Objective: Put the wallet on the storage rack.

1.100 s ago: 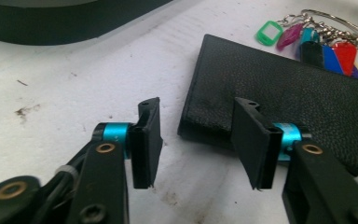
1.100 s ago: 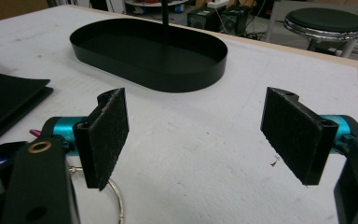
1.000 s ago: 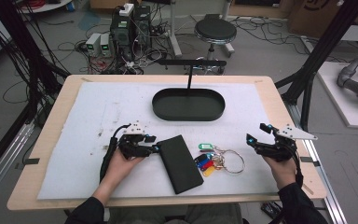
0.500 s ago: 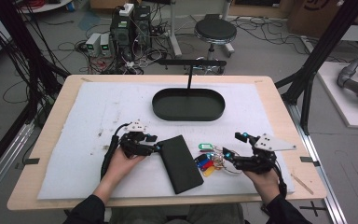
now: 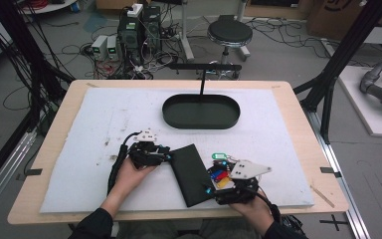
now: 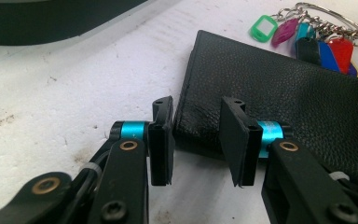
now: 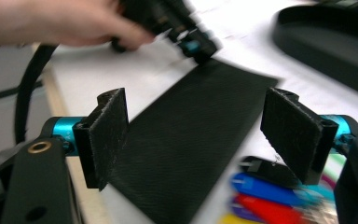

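White mat (image 5: 129, 119) on a wooden table (image 5: 298, 99). Black wallet (image 5: 191, 174), flat on the mat near its front edge, between the two grippers. Left gripper (image 6: 196, 140) at the wallet's left corner: jaws have just been closing, partly spread, the corner lying between the pads with no pinch to be seen. Right gripper (image 7: 205, 140) low over the wallet's near right edge, jaws wide apart, nothing clamped; the wallet runs between them. Key bunch (image 5: 220, 172) with coloured tags, touching the wallet's right side, just beside the right gripper. Black oval tray (image 5: 179, 115) further back, well apart from the wallet.
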`<state>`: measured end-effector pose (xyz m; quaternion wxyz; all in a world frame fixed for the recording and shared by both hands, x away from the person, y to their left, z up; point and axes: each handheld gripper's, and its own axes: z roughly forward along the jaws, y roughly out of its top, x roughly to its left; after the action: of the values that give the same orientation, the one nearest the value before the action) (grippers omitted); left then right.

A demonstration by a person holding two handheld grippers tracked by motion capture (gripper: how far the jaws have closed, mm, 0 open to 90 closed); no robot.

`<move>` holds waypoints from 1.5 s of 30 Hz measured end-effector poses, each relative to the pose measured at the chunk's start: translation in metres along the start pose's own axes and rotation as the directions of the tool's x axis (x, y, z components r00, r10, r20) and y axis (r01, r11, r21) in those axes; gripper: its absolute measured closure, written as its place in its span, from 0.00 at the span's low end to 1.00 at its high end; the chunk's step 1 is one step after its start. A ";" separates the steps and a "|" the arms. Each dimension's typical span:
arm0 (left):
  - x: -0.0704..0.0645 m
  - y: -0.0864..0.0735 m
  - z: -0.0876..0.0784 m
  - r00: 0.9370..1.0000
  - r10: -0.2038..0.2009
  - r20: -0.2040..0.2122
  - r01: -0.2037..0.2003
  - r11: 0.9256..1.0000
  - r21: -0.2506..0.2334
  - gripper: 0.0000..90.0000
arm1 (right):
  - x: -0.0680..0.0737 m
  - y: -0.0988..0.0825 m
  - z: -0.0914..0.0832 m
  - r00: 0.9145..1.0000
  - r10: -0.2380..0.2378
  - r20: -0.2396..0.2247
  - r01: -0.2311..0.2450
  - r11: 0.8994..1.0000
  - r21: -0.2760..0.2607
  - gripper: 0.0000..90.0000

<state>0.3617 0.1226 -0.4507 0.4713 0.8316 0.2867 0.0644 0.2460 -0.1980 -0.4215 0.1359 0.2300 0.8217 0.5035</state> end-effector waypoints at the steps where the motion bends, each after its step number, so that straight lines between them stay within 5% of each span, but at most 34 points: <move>1: 0.000 0.000 0.000 1.000 0.000 0.000 0.000 1.000 0.000 0.73 | 0.000 0.000 0.000 1.000 0.000 0.000 0.000 1.000 0.000 0.27; 5: 0.000 0.000 0.000 1.000 -0.004 0.001 0.004 1.000 -0.002 0.73 | 0.024 -0.004 0.019 0.998 -0.051 -0.025 0.052 0.997 0.048 0.29; 8: 0.000 0.000 0.000 1.000 -0.005 0.002 0.005 1.000 -0.002 0.73 | 0.036 -0.006 0.027 0.991 -0.133 -0.010 0.134 0.988 0.081 0.30; 12: 0.000 0.000 0.000 1.000 -0.007 0.002 0.007 1.000 -0.002 0.72 | 0.043 -0.009 0.034 0.988 -0.154 -0.018 0.155 0.982 0.105 0.30; 15: 0.000 0.000 0.000 1.000 -0.010 0.001 0.010 1.000 -0.001 0.73 | 0.050 -0.013 0.043 0.977 -0.211 -0.003 0.210 0.967 0.144 0.33; 27: 0.001 -0.001 0.000 1.000 -0.018 0.004 0.018 1.000 -0.003 0.72 | 0.057 -0.016 0.048 0.965 -0.262 0.024 0.253 0.950 0.183 0.39; 35: 0.001 -0.001 0.000 1.000 -0.028 0.003 0.028 1.000 -0.004 0.73 | 0.059 -0.013 0.040 0.943 -0.330 -0.044 0.332 0.927 0.176 0.79; 42: 0.002 -0.001 0.000 1.000 -0.031 0.008 0.031 1.000 -0.005 0.72 | 0.049 -0.007 0.028 0.952 -0.302 -0.043 0.305 0.939 0.158 1.00; 43: 0.002 -0.001 0.000 1.000 -0.028 0.006 0.028 1.000 -0.005 0.72 | 0.040 -0.003 0.022 0.965 -0.262 -0.022 0.263 0.957 0.124 1.00; 45: 0.002 -0.001 0.000 0.999 -0.033 0.005 0.033 0.999 -0.006 0.71 | 0.035 -0.001 0.019 0.972 -0.233 -0.012 0.233 0.966 0.111 1.00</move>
<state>0.3624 0.1242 -0.4517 0.4757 0.8254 0.2989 0.0558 0.2248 -0.1657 -0.4308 0.1813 0.1392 0.8699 0.4371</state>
